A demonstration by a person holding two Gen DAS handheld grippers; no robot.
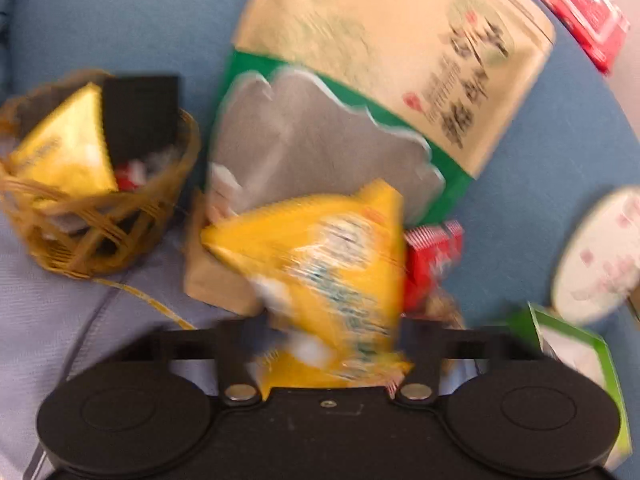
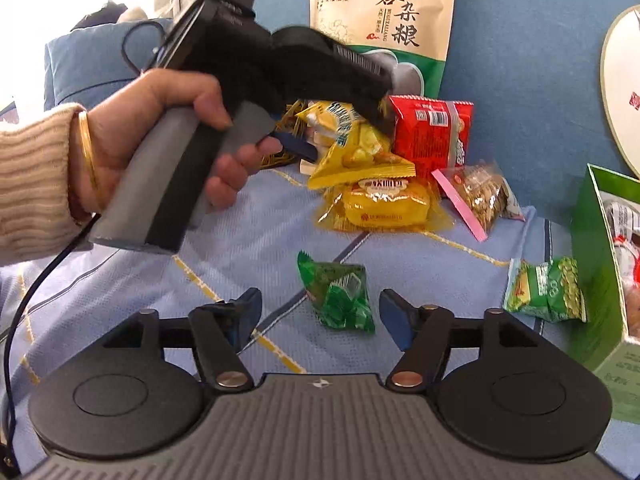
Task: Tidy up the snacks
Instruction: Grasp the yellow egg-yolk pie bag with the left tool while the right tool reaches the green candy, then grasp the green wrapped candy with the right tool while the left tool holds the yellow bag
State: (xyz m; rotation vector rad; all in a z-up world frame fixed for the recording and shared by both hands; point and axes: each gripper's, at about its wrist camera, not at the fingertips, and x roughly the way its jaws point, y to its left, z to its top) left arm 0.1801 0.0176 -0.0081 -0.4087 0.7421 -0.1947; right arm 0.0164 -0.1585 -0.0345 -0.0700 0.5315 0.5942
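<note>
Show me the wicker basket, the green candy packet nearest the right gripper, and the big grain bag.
wicker basket (image 1: 100,232): left wrist view, woven front wall.
green candy packet (image 2: 340,296): right wrist view, wrapper middle.
big grain bag (image 2: 384,12): right wrist view, beige front.

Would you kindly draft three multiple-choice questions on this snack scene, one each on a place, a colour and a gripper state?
1. Where does the small green crinkled snack packet lie?
A. In the woven basket
B. On the light blue cloth, ahead of the right gripper
C. Inside the green cardboard box

2. What colour is the packet in the left gripper?
A. Yellow
B. Red
C. Purple

3. How do the right gripper's jaws stand?
A. Shut on a packet
B. Open and empty
C. Shut on nothing

Answers:
1 B: it lies on the light blue cloth just beyond the spread jaws.
2 A: the yellow triangular snack packet sits clamped between the left jaws.
3 B: the jaws stand apart with only cloth between them.
</note>
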